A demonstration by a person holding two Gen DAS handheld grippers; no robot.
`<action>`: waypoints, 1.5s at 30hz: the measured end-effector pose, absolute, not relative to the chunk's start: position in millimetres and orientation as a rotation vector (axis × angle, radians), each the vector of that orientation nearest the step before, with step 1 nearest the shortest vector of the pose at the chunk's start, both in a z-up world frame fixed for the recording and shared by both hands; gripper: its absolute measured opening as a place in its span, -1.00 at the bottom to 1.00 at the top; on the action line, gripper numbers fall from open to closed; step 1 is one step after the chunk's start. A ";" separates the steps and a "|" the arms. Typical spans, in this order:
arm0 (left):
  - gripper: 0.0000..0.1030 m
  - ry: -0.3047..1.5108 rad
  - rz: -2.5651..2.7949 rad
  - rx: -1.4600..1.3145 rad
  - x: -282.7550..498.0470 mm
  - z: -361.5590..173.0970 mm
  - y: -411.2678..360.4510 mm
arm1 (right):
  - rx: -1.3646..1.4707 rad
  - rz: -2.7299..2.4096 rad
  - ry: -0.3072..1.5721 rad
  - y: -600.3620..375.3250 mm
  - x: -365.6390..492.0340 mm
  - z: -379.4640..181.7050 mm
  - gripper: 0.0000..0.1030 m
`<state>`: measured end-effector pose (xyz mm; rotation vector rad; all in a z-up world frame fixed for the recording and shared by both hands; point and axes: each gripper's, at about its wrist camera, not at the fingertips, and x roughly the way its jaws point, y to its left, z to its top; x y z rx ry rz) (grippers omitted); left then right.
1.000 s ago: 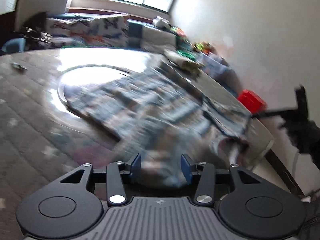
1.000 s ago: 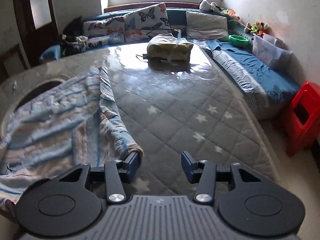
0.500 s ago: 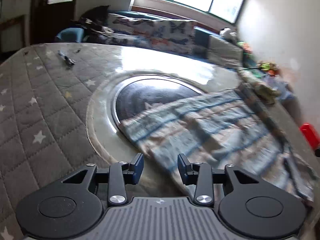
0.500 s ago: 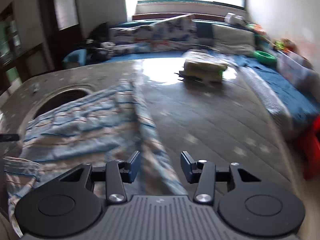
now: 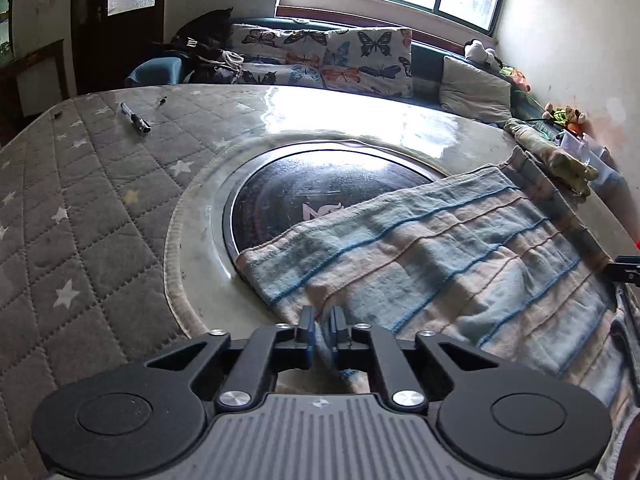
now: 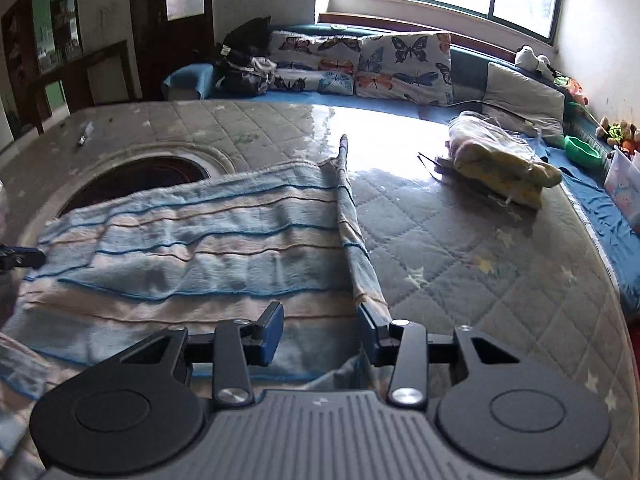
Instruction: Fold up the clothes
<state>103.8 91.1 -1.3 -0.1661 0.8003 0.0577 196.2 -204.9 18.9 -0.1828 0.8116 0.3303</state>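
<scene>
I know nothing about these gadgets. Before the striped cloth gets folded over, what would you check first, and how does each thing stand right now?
1. Left gripper closed on the striped cloth: ok, its jaws are pinched on the near edge.
2. Right gripper gripping: not ok, jaws wide open with the cloth edge lying between them.
3. Cloth spread out: not ok, its right edge is folded over into a ridge.
4. Landing area clear: ok, the yellow bundle and the pen lie apart from the cloth.
5. Cloth's near hem flat: cannot tell, the grippers hide it.
</scene>
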 end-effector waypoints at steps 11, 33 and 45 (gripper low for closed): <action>-0.93 0.776 0.100 -0.204 120.6 8.6 112.5 | -0.169 0.275 0.844 -207.5 231.6 -0.1 -0.30; -1.00 0.754 0.121 -0.246 132.4 1.3 114.2 | -0.149 0.263 0.858 -219.1 241.2 -4.6 -0.31; -0.80 0.772 0.087 -0.294 121.7 4.5 120.1 | -0.122 0.269 0.857 -217.9 242.8 -6.0 -0.39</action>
